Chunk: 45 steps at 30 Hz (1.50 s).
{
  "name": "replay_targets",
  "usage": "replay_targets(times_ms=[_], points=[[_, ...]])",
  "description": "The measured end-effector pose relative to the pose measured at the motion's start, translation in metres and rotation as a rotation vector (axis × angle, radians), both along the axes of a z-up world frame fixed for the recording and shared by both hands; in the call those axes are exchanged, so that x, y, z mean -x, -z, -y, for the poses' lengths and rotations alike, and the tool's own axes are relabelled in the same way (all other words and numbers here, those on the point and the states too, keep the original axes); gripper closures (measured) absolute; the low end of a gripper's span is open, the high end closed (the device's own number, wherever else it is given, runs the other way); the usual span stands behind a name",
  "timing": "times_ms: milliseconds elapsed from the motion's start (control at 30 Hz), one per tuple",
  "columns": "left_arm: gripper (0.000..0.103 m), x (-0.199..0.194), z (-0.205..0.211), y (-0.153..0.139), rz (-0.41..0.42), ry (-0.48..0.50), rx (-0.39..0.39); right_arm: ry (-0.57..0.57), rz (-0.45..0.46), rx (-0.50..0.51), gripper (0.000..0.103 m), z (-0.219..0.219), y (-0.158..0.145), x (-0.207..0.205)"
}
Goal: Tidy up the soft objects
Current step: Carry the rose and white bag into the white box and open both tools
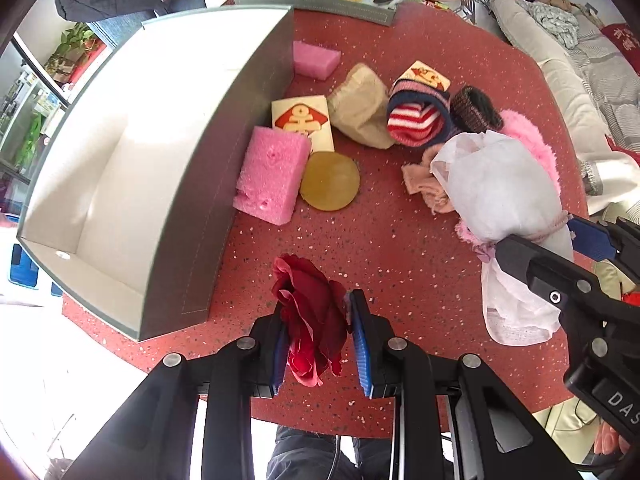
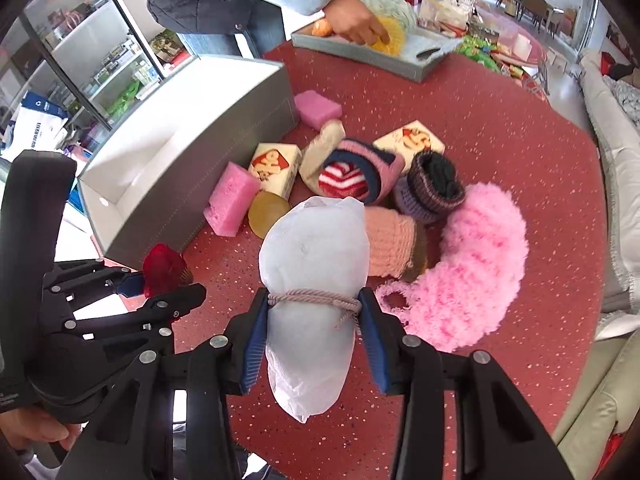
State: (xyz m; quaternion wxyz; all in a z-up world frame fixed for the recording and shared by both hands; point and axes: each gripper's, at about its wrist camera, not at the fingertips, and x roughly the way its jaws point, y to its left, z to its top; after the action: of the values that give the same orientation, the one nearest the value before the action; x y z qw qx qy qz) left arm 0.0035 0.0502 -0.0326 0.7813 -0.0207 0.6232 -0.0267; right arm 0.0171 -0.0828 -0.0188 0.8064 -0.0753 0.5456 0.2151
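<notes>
My left gripper is shut on a dark red fabric rose, which hangs above the red speckled table. Just to its left stands a big grey box with a bare white inside. My right gripper is shut on a white pouch at the cord tied round its neck, and the pouch is lifted off the pile. The left wrist view shows that pouch and the right gripper at the right. In the right wrist view the left gripper with the rose is beside the box.
Against the box lie two pink sponges, a cream carton and an amber disc. Knit hats, a peach knit and a fluffy pink piece are heaped together. A person's hand reaches into a far tray.
</notes>
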Motion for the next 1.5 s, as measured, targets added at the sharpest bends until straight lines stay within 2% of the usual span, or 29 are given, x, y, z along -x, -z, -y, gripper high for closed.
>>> replay_targets(times_ms=[533,833,967,1200,1300,1500], points=[[0.074,0.002,0.007,-0.064,0.06,-0.05,0.015,-0.031,0.11,-0.054,0.057,0.018,-0.075,0.014],[0.074,0.003,0.012,-0.094,0.098,-0.124,-0.012,-0.013,0.115,-0.127,0.057,0.037,-0.094,0.017],[0.074,0.005,-0.004,-0.108,0.127,-0.192,-0.026,-0.035,0.132,-0.161,0.057,0.037,-0.105,0.016],[0.074,0.012,-0.057,-0.143,0.181,-0.33,-0.025,-0.075,0.165,-0.229,0.057,0.023,-0.124,0.009],[0.074,0.007,-0.072,-0.149,0.184,-0.335,-0.032,-0.097,0.186,-0.242,0.057,0.009,-0.133,0.007],[0.074,-0.009,-0.092,-0.147,0.18,-0.282,-0.054,-0.124,0.202,-0.234,0.057,-0.027,-0.137,-0.003]])
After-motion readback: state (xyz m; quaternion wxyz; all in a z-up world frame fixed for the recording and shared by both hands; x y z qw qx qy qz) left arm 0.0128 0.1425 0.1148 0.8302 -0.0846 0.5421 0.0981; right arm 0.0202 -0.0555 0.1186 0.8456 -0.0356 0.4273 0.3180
